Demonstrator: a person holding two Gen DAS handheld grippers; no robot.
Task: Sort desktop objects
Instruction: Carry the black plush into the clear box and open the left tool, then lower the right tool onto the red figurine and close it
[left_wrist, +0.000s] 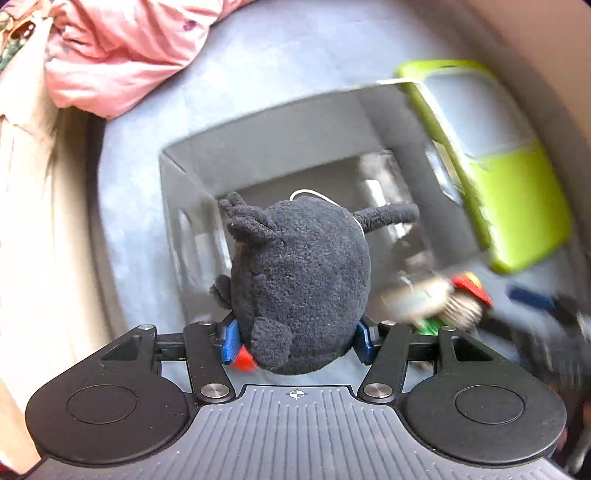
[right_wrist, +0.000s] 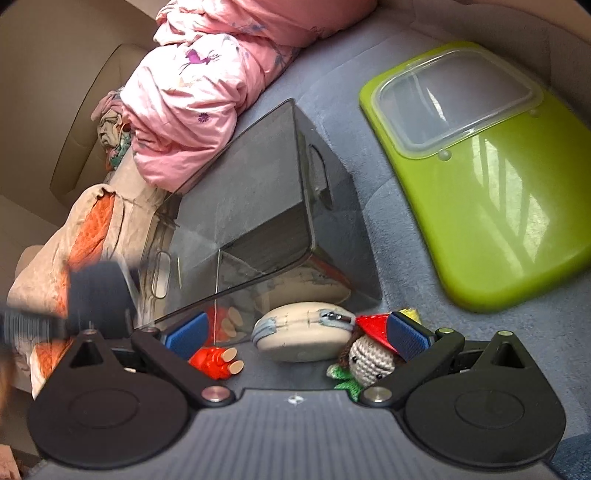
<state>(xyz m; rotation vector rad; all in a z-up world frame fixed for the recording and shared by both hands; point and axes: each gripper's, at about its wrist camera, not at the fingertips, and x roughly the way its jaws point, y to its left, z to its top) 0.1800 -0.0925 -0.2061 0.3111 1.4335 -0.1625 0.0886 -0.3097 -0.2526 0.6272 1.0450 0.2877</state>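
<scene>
- A blue carpet (right_wrist: 399, 206) covers the floor, and a pile of pink bedding (right_wrist: 207, 85) lies at the far left.
- A green lid (right_wrist: 491, 206) with a clear window lies flat on the carpet, far right of the box.
- A see-through grey box (left_wrist: 280, 147) stands in the middle with its top open. I can see no toy lying inside it, but the view is blurry there.
- The left gripper (left_wrist: 295, 341) is clamped on a black plush toy (left_wrist: 299, 280), with a blue pad pressing each side. It holds the toy up over the near edge of the box.
- I think this toy is about to go in, so the sorting looks like it is just starting.
- The right gripper (right_wrist: 297, 334) has its blue pads wide apart and holds nothing. It hangs low over the small things near the box.
- A round grey pouch (right_wrist: 303, 336) with a zip lies on the carpet, just beside the box.
- A knitted doll (right_wrist: 369, 360) with a red hat lies to the right of the pouch.
- A small red toy (right_wrist: 214, 360) lies to the left of the pouch.
- These three are outside the box, so I think they are left to sort.
- Only the left view shows the grip on the plush toy and looks down into the box.
- Only the right view shows the pouch, doll and red toy sharply. In the left view they are a blur.
</scene>
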